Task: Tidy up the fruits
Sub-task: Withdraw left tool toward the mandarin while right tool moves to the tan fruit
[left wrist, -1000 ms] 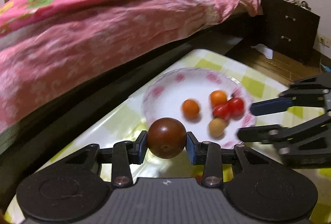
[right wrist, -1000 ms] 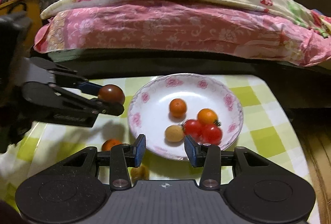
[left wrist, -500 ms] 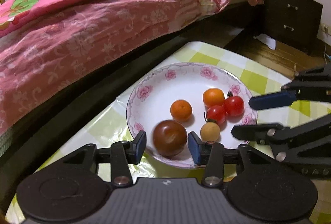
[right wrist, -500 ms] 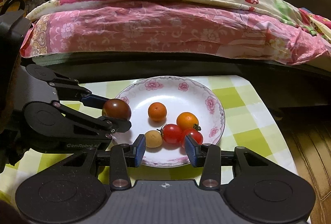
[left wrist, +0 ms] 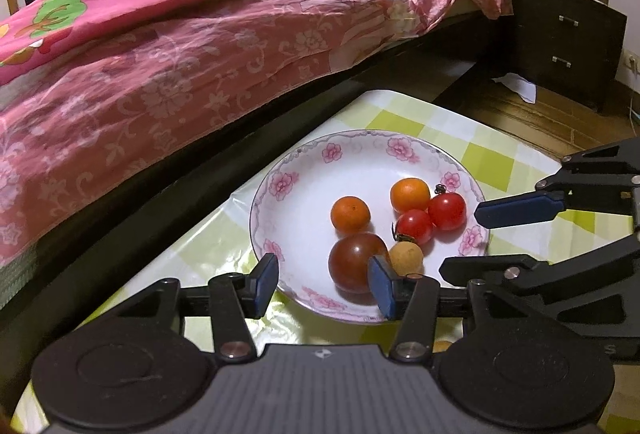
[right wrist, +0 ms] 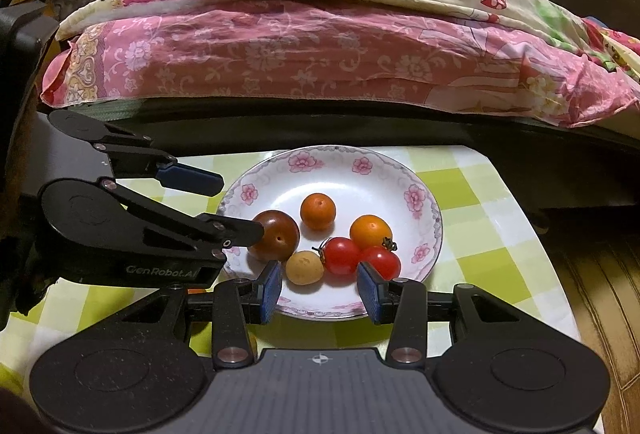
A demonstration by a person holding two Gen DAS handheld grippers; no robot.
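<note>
A white flowered plate point(left wrist: 280, 189) point(right wrist: 424, 201) sits on the checked table. On it lie a dark brown tomato point(left wrist: 354, 262) point(right wrist: 278, 236), two orange fruits point(left wrist: 350, 214) point(left wrist: 410, 195), two red cherry tomatoes point(left wrist: 447, 210) point(left wrist: 416, 226) and a small tan fruit point(left wrist: 408, 258) point(right wrist: 304, 268). My left gripper point(left wrist: 324, 286) point(right wrist: 236, 205) is open at the plate's near rim, free of the brown tomato. My right gripper point(right wrist: 319, 290) point(left wrist: 464, 242) is open and empty over the plate's edge.
A bed with a pink flowered quilt point(left wrist: 180, 65) point(right wrist: 320, 45) runs along the table's far side. A dark nightstand point(left wrist: 568, 33) stands beyond on the wooden floor point(left wrist: 532, 113). An orange fruit point(left wrist: 442, 346) peeks out on the table under my left gripper.
My left gripper carried the brown tomato over the plate, opened and let it go; the tomato now rests on the plate. My right gripper moved closer to the plate.
</note>
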